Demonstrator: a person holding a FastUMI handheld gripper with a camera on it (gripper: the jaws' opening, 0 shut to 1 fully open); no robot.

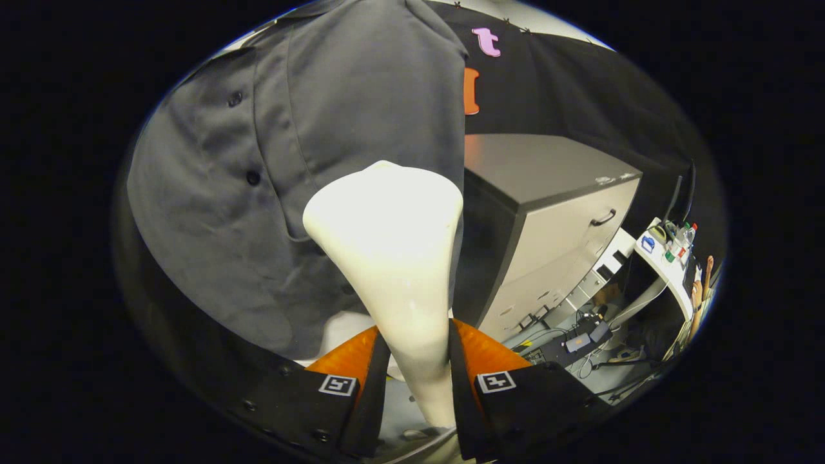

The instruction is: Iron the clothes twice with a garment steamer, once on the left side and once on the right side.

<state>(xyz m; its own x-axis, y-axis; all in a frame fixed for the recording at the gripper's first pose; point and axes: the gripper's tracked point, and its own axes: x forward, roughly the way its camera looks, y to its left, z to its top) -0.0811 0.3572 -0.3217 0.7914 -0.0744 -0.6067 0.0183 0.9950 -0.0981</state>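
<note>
1. The garment steamer (393, 258) is a cream-white thing with a wide head, and its handle sits right between the fingers.
2. The gripper (419, 380) is clamped on that handle, both orange-and-black fingers (351, 361) pressing its sides.
3. The steamer head is up against the grey shirt (290, 161), roughly beside the button placket, on the hanging front panel.
4. Off beyond the shirt there's a grey cabinet (554, 212) with drawers, then a white desk (664, 264) with clutter and cables on the floor.
</note>
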